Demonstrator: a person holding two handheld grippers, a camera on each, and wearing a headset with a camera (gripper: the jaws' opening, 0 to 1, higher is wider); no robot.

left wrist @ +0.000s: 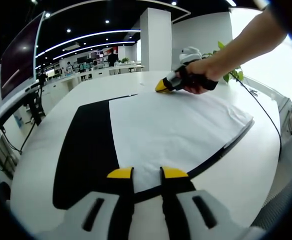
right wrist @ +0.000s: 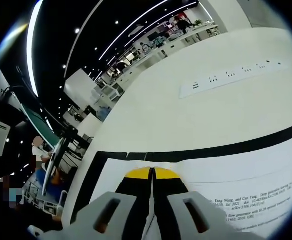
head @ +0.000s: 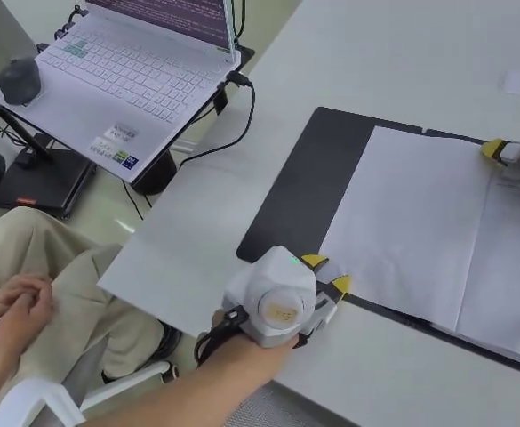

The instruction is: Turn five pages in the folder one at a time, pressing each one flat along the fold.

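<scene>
**Left tool** [head: 329, 273]: released. The jaws stand a narrow gap apart with nothing gripped between them. The yellow tips rest at the near left corner of the left page [head: 411, 222], where that sheet meets the near edge of the black folder [head: 295, 196]. In the left gripper view the sheet lies flat ahead of the jaws.

**Right tool** [head: 495, 149]: clenched. The right gripper view shows a hairline between the jaws. Whether a sheet is caught there cannot be told. The tool is held in a hand [left wrist: 200, 75] and sits at the far edge of the pages, at the far end of the fold [head: 475, 258].

**Folder:** it lies open and flat on the white worktop [head: 375, 71]. Bare black cover shows to the left of the left page. The right page [head: 513, 276] lies right of the fold, and the right gripper view shows printed lines on it.

**Surroundings:**
- A white power strip [right wrist: 225, 75] lies on the worktop beyond the folder's far edge.
- Off the worktop to the far left, a white laptop [head: 144, 71] stands open.
- A black cable [head: 242, 116] is plugged into the laptop's right side.
- A grey mouse [head: 20, 80] sits just left of the laptop.
- At the near left, a seated person [head: 20, 307] has hands clasped.
</scene>
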